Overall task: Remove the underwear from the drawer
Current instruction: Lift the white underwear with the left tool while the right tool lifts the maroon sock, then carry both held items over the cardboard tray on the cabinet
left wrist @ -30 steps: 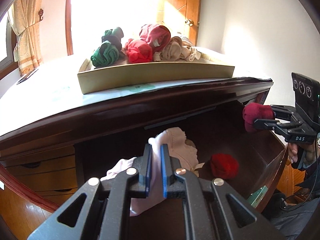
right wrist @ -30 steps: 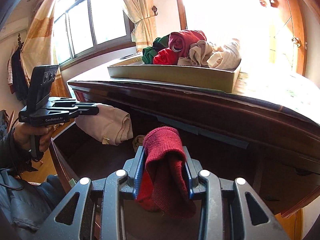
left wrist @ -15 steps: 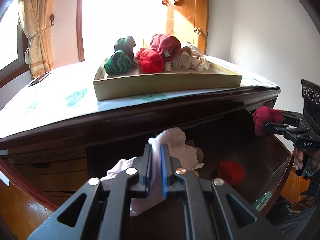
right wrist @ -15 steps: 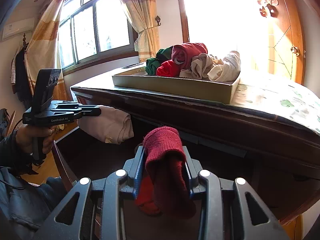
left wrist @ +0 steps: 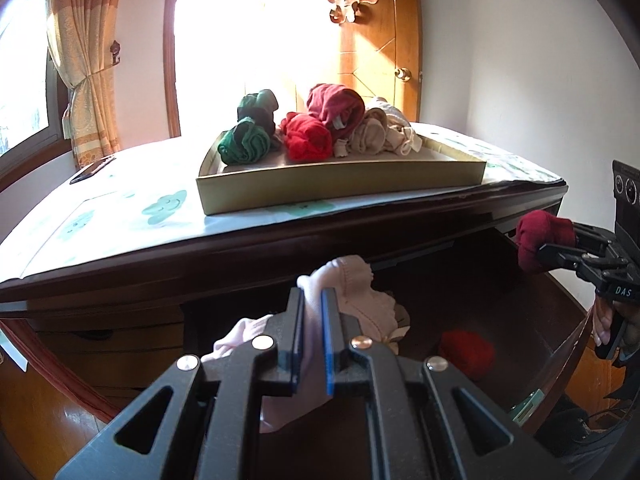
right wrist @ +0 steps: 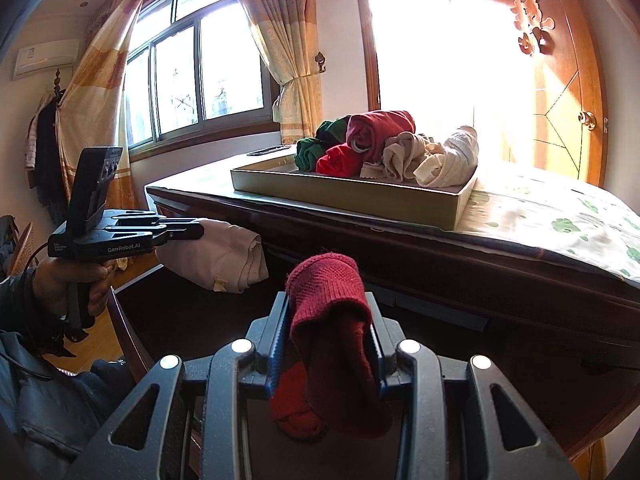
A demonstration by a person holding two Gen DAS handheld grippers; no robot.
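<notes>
Pink underwear (left wrist: 352, 288) between left claw (left wrist: 311, 340) pads

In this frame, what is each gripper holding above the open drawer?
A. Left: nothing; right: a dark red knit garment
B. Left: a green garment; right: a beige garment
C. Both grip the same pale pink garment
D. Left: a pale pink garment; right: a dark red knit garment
D: the left gripper is shut on the pale pink garment, and the right gripper clamps the dark red knit garment.
</notes>
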